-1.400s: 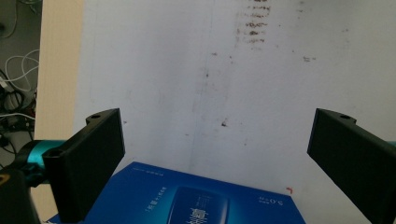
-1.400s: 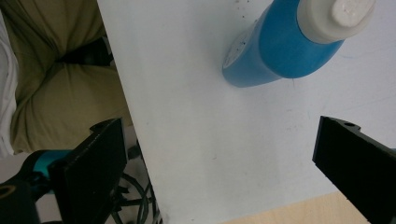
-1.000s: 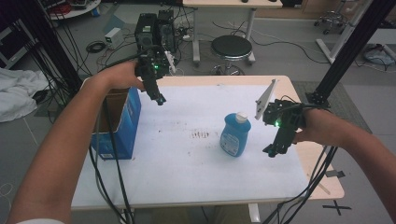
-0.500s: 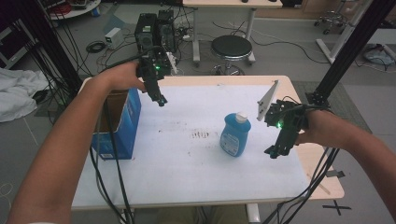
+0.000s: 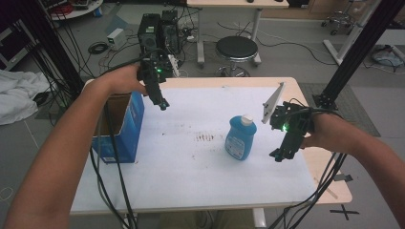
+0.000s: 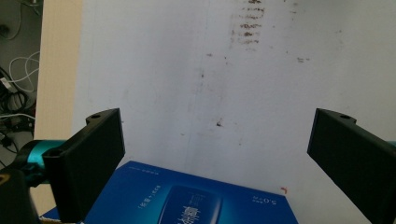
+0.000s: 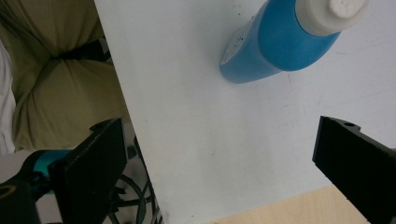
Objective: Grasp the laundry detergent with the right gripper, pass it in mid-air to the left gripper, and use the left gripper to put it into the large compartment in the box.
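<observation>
A wooden table (image 5: 315,164) is covered by a large white sheet (image 5: 200,162), seen from above with a person's two forearms reaching in from the bottom edge. Near the middle of the sheet stands an upright blue plastic bottle with a white cap (image 5: 240,137). A patch of small brown marks (image 5: 206,138) stains the sheet just left of the bottle. At the table's left edge sits an open blue cardboard box (image 5: 119,129).

The left gripper (image 5: 161,101) — black, with a green light — is held in the air above the sheet, just past the box's far right corner. In the left gripper view its two black jaws stand wide apart with nothing between them, the box's blue printed side (image 6: 187,200) below and the stained sheet beyond.

The right gripper (image 5: 281,153) is held to the right of the bottle, close by but not touching it, pointing downward at the sheet. In the right gripper view its jaws are also wide apart and empty — the bottle (image 7: 285,42) lies ahead of them, near the top of the frame.
</observation>
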### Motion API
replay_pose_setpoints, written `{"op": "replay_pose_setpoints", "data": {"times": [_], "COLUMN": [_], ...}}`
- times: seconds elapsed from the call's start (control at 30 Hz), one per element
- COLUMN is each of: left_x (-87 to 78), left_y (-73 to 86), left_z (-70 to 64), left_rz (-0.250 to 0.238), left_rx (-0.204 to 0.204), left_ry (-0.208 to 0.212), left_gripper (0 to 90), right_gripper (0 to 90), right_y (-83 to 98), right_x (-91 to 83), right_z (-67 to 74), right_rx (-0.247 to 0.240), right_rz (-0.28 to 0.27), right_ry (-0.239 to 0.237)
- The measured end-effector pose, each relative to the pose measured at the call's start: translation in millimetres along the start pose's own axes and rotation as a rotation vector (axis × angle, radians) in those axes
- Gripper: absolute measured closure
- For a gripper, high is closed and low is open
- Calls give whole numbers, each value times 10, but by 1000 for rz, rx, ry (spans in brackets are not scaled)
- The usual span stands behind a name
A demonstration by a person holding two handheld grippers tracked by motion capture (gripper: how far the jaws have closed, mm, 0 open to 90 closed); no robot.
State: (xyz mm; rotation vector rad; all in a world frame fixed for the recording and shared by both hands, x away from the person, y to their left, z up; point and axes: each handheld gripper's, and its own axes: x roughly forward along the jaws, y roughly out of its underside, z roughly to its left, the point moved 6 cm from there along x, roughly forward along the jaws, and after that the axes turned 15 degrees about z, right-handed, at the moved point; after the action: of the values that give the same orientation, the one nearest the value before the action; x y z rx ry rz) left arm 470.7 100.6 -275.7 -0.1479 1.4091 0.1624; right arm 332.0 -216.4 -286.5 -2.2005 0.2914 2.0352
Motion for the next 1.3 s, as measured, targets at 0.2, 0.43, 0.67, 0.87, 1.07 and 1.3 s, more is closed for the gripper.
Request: {"op": "replay_pose_setpoints", "data": {"times": [0.2, 0.43, 0.67, 0.87, 1.07, 1.3], "left_x": [1, 36, 65, 74, 94, 111], "left_y": [-1, 0, -18, -34, -17, -15], "left_z": [7, 19, 11, 10, 9, -2], "left_rz": [-3, -1, -2, 4, 9, 10], "left_rx": [3, 5, 3, 7, 1, -4], "left_ry": [1, 0, 5, 8, 11, 11], "left_gripper": [40, 40, 40, 40, 40, 40], "right_gripper": [22, 22, 22, 22, 22, 22], "right_y": [13, 70, 113, 152, 210, 285], "right_x": [-1, 60, 119, 142, 249, 372], "right_z": [4, -36, -72, -134, -217, -248], "right_rx": [9, 62, 111, 161, 241, 331], "right_rz": [3, 4, 0, 5, -8, -40], "right_ry": [10, 16, 2, 8, -1, -35]}}
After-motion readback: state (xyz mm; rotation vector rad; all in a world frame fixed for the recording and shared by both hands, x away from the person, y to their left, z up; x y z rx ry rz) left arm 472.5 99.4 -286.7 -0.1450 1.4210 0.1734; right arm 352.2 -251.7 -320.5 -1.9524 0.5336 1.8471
